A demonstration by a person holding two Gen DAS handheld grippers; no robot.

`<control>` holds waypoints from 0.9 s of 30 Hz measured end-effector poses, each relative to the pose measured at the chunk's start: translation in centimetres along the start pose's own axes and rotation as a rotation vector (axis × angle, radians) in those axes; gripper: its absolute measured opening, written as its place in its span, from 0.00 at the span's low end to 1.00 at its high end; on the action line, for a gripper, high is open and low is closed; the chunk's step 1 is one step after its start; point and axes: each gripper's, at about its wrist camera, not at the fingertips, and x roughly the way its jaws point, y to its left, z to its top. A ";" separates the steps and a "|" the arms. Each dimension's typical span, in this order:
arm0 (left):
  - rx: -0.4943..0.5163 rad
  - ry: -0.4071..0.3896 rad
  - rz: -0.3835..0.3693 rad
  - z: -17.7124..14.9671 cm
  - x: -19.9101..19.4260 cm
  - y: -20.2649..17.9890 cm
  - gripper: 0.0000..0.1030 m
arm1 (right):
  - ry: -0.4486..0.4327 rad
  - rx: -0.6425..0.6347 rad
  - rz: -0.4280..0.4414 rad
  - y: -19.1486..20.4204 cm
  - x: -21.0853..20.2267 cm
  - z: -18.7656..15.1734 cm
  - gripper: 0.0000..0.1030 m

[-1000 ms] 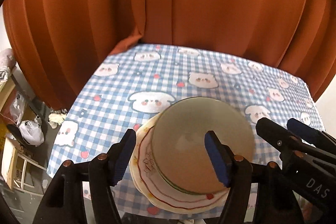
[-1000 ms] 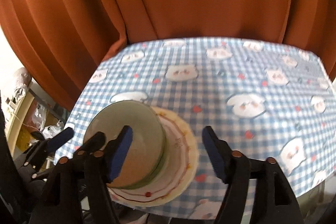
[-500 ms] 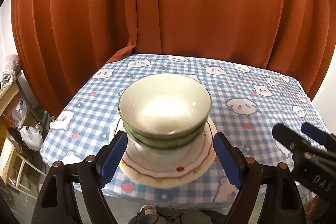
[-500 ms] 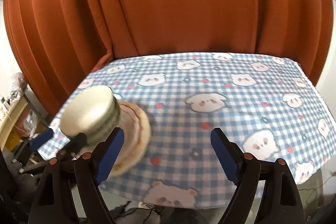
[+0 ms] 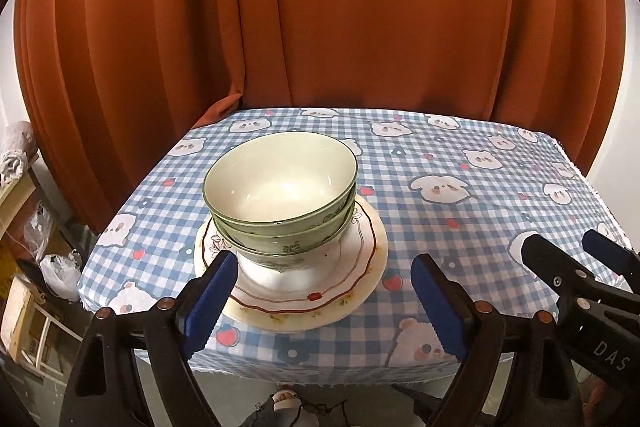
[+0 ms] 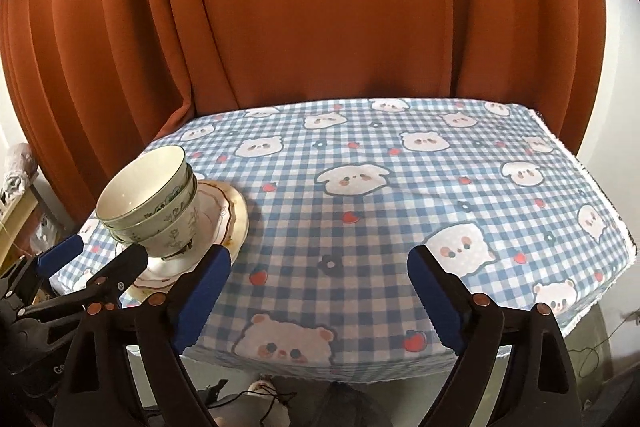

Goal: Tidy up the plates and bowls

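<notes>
A stack of green-rimmed bowls (image 5: 280, 203) stands on stacked plates (image 5: 360, 263) with a red wavy rim, at the front left of the table. My left gripper (image 5: 324, 303) is open and empty, held back just short of the plates' near edge. In the right wrist view the bowls (image 6: 148, 195) and plates (image 6: 228, 215) sit at the far left. My right gripper (image 6: 318, 295) is open and empty over the table's front edge, to the right of the stack. It also shows in the left wrist view (image 5: 576, 259) at lower right.
The table carries a blue checked cloth with bear prints (image 6: 400, 195). An orange curtain (image 5: 320, 7) hangs close behind it. Shelves and bags (image 5: 36, 235) stand on the floor to the left. The left gripper also shows in the right wrist view (image 6: 92, 259).
Both grippers have pulled back and up from the stack toward the table's front. The bowls, close under the left gripper a second ago, now stand free ahead of it.
</notes>
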 end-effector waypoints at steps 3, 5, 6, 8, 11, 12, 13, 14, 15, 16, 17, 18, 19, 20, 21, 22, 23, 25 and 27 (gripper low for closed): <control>0.002 0.004 0.006 0.0 -0.1 -0.1 0.88 | 0.002 -0.002 -0.010 0.0 -0.1 0.0 0.91; 0.000 0.000 0.014 0.0 -0.3 -0.2 0.90 | 0.006 -0.004 -0.010 -0.1 -0.1 -0.1 0.91; 0.000 -0.003 0.019 0.1 -0.4 -0.3 0.91 | 0.005 -0.005 -0.010 -0.2 -0.2 -0.1 0.91; -0.002 -0.004 0.013 0.1 -0.5 -0.3 0.92 | -0.002 -0.005 -0.014 -0.3 -0.4 0.0 0.91; -0.001 0.005 0.005 0.0 -0.3 -0.5 0.93 | -0.008 -0.002 -0.018 -0.6 -0.7 -0.1 0.92; 0.002 0.007 0.005 0.0 -0.2 -0.7 0.93 | -0.008 0.000 -0.020 -0.7 -0.7 -0.1 0.93; 0.005 0.008 0.004 0.0 -0.2 -0.8 0.93 | -0.008 0.003 -0.020 -0.8 -0.7 -0.1 0.93; 0.007 0.005 0.002 0.0 -0.3 -0.9 0.93 | -0.012 0.008 -0.021 -0.9 -0.8 -0.1 0.95; 0.008 0.002 0.000 0.0 -0.4 -0.9 0.94 | -0.017 0.012 -0.022 -1.1 -0.9 -0.1 0.97; 0.008 -0.004 0.000 0.1 -0.5 -1.0 0.95 | -0.023 0.016 -0.023 -1.2 -1.0 -0.1 0.97; 0.008 -0.009 0.000 0.1 -0.6 -1.0 0.96 | -0.031 0.020 -0.025 -1.4 -1.2 0.0 0.98; 0.009 -0.012 -0.002 0.1 -0.6 -1.1 0.96 | -0.036 0.022 -0.025 -1.5 -1.4 0.0 0.99; 0.009 -0.014 -0.005 0.1 -0.7 -1.2 0.97 | -0.040 0.025 -0.025 -1.6 -1.5 0.0 0.99; 0.011 -0.014 -0.006 0.1 -0.7 -1.2 0.97 | -0.043 0.028 -0.026 -1.7 -1.6 0.0 1.00; 0.013 -0.015 -0.006 0.1 -0.7 -1.3 0.97 | -0.045 0.030 -0.027 -1.8 -1.6 0.0 1.00; 0.015 -0.016 -0.006 0.1 -0.8 -1.4 0.97 | -0.047 0.033 -0.026 -1.9 -1.7 0.0 1.00; 0.016 -0.019 -0.006 0.2 -0.8 -1.4 0.97 | -0.048 0.035 -0.026 -2.0 -1.7 0.0 1.00; 0.015 -0.020 -0.004 0.2 -0.9 -1.5 0.98 | -0.051 0.039 -0.025 -2.1 -1.8 0.1 1.00; 0.014 -0.021 -0.001 0.2 -0.9 -1.4 0.98 | -0.053 0.039 -0.025 -2.1 -1.8 0.1 1.00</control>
